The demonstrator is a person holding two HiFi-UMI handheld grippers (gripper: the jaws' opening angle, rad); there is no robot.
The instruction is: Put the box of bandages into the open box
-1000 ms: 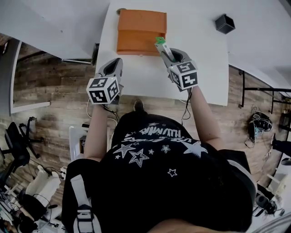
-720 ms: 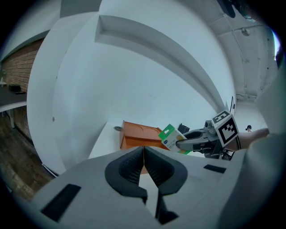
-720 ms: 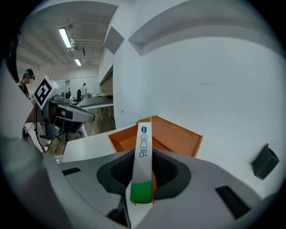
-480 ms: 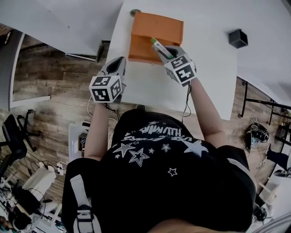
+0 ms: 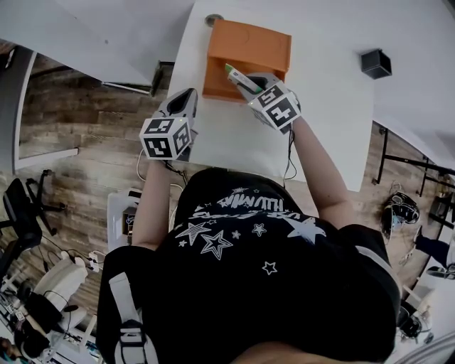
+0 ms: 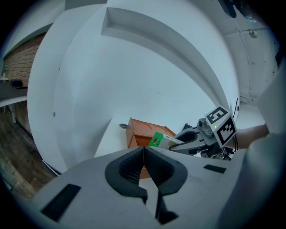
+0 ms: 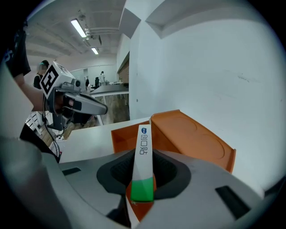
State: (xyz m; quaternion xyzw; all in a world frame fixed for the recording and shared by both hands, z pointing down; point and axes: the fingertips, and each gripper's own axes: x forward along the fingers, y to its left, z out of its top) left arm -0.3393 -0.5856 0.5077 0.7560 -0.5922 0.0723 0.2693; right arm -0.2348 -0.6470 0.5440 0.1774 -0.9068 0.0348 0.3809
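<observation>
The open orange box [image 5: 247,60] stands at the far side of the white table [image 5: 320,106], its lid folded back. My right gripper [image 5: 250,83] is shut on the white and green box of bandages [image 5: 235,75], which hangs over the orange box's near edge. In the right gripper view the bandage box [image 7: 143,166] stands on edge between the jaws, with the orange box [image 7: 187,138] just beyond it. My left gripper [image 5: 181,105] is shut and holds nothing, above the table's near left edge. From the left gripper view the orange box [image 6: 142,132], bandage box [image 6: 160,140] and right gripper [image 6: 176,145] all show.
A small black cube [image 5: 375,62] sits at the table's right side. A small round grey thing [image 5: 212,19] lies just behind the orange box. White walls stand behind the table, and wooden floor lies to the left and right.
My right gripper has carried the bandage box leftward and further over the orange box. The left gripper has hardly moved.
</observation>
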